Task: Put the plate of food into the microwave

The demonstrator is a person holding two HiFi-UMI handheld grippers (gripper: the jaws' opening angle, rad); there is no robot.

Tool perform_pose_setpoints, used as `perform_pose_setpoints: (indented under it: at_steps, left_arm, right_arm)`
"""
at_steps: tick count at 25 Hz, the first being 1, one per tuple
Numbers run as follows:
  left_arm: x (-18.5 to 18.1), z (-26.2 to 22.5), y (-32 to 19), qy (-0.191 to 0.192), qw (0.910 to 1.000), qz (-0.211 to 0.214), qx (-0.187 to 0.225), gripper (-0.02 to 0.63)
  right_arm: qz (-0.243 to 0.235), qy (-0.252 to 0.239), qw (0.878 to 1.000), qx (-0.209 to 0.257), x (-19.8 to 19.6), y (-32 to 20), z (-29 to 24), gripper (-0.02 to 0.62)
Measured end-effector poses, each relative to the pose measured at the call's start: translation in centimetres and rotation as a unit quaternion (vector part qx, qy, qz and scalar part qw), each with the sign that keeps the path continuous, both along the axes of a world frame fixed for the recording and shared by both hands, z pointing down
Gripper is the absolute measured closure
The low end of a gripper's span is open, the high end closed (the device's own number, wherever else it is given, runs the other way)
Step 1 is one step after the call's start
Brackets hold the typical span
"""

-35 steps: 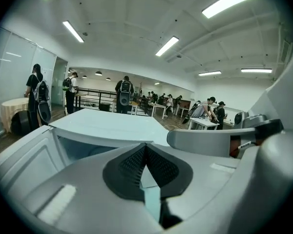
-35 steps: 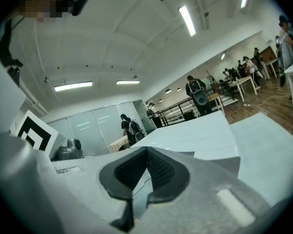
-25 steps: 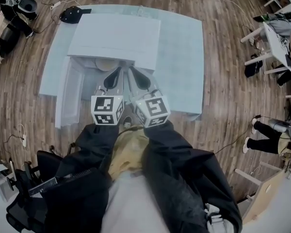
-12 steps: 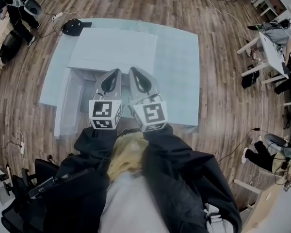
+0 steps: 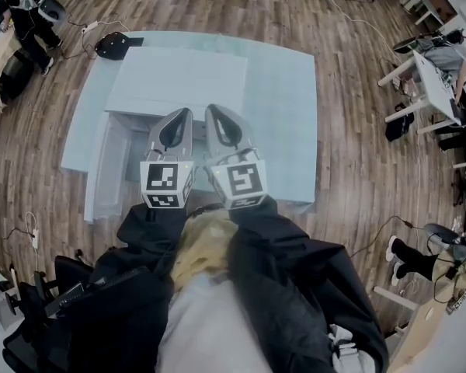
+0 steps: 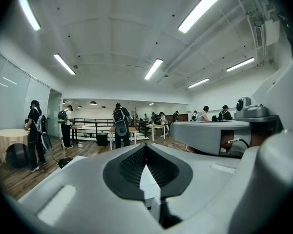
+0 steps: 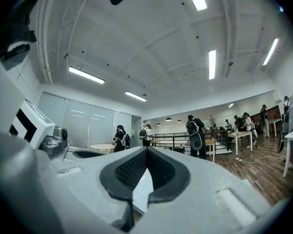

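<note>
- The left gripper [image 5: 186, 115] and the right gripper [image 5: 212, 111] hang side by side in front of the person. Both point toward 12 o'clock, with their tips leaning in toward each other.
- Both are clenched. In each gripper view the ribbed pads meet at the tip and nothing is caught between them. Only a sliver of white surface shows through the gap behind the tips.
- The microwave [image 5: 179, 76] sits on the pale blue worktop [image 5: 283, 115], straight ahead of the tips at 12 o'clock. It is a white box whose long axis runs from 9 to 3 o'clock.
- Its door [image 5: 105, 169] stands swung out toward the person, at about 8 o'clock from the left gripper. The mouth of the oven is therefore open.
- The plate of food shows in none of the views. In the head view the two grippers lie right over the mouth of the oven and cover whatever is in there. Each gripper view looks level across the room, over the top of the box.
- With both grippers empty, my guess is that the plate already rests inside, under them, but I cannot confirm it or say how it looks.
- If so, the next move turns on the door. It lies on the left side, so the left gripper is nearer to it. The right gripper would have to cross over to reach it.
- The panel would need a sweep from 8 o'clock back round toward 12 o'clock.
</note>
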State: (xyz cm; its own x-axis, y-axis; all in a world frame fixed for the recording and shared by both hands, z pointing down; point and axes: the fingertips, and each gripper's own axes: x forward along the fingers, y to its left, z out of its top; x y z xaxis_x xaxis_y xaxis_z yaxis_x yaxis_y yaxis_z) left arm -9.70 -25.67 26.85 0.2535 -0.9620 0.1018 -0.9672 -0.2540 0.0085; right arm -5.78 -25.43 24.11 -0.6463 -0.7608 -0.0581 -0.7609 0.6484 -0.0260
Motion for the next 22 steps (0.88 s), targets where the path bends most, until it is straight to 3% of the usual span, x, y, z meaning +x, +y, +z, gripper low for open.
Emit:
perform_pose_setpoints:
  at_steps: [22]
  left_arm:
    - [1.0, 0.6, 0.9, -0.007, 1.0000, 0.003, 0.005, 0.611]
  right_arm:
    - [0.013, 0.022, 0.999, -0.022, 0.9, 0.9, 2.1, 0.604]
